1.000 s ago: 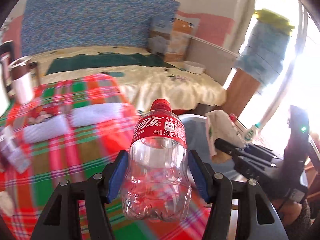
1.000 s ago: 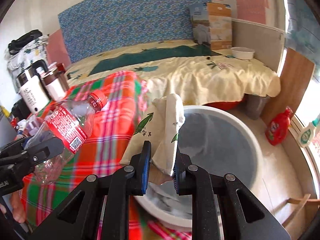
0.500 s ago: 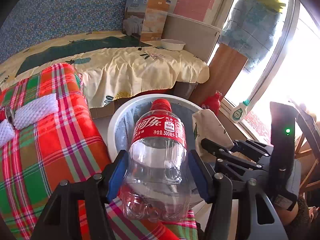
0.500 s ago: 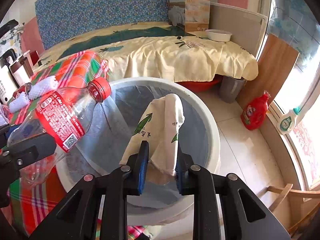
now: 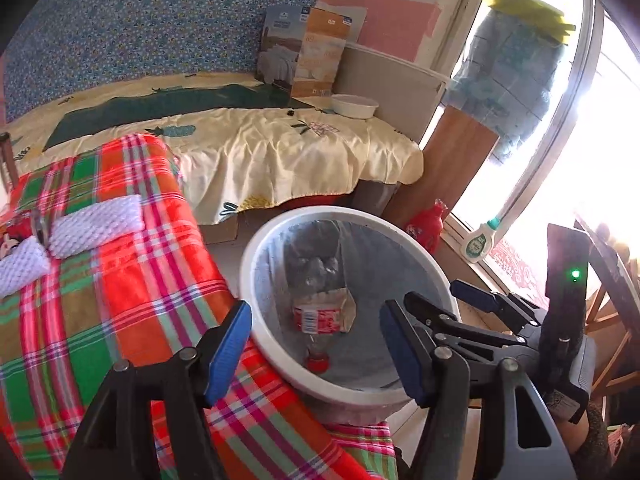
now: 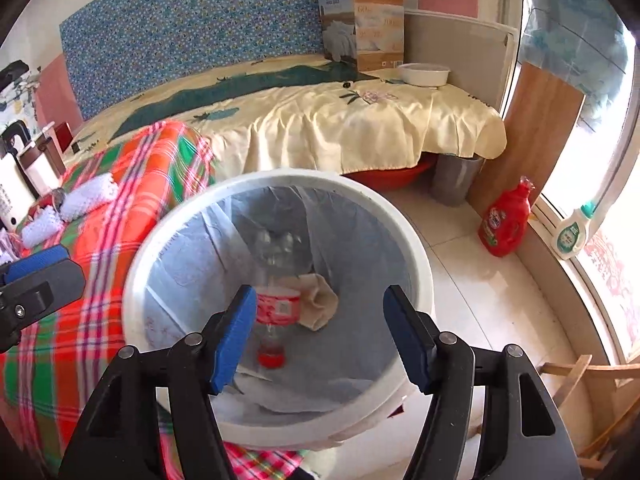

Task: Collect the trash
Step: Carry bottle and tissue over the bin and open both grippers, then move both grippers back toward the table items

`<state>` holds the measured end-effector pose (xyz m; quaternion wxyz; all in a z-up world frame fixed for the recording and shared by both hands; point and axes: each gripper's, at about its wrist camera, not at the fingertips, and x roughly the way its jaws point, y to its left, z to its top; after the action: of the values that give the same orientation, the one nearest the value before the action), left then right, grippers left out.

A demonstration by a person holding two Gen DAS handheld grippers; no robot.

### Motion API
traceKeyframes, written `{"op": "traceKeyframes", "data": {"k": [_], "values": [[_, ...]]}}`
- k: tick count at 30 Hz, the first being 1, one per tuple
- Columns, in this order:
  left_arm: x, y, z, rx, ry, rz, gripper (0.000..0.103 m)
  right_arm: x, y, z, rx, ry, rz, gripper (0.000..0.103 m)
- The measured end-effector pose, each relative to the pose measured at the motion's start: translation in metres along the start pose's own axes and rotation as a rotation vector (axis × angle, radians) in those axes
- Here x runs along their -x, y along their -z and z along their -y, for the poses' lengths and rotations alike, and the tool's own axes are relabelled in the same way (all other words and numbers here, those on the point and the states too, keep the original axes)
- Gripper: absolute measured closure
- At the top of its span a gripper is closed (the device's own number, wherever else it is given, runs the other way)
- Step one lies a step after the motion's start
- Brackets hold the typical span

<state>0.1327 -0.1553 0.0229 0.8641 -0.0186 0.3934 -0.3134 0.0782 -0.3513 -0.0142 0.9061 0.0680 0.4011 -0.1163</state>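
A white round trash bin with a grey liner stands beside the plaid-covered table. Inside it lie a clear Coca-Cola bottle with its red cap toward me and a crumpled beige paper bag. My left gripper is open and empty above the bin's near rim. My right gripper is open and empty over the bin; it also shows in the left wrist view. The left gripper's fingertip shows at the right wrist view's left edge.
The red and green plaid cloth carries white foam net sleeves and small items. A bed with a yellow sheet is behind. A red detergent bottle and a white bottle stand by the window. A wooden chair is at right.
Both grippers opened over the bin. The bottle dropped from the left gripper and the paper bag from the right; both now lie in the bin.
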Motion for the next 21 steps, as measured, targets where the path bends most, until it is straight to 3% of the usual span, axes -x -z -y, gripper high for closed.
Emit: {"op": "traceKeyframes", "data": {"k": [10, 21], "values": [[0.070, 0.007, -0.046, 0.056, -0.123, 0.120, 0.037, 0.045, -0.010, -0.046, 0.016, -0.107, 0.116, 0.037], [0.117, 0.038, -0.117, 0.132, -0.324, 0.158, 0.037, 0.045, -0.005, -0.140, 0.143, -0.269, 0.127, 0.037]]}}
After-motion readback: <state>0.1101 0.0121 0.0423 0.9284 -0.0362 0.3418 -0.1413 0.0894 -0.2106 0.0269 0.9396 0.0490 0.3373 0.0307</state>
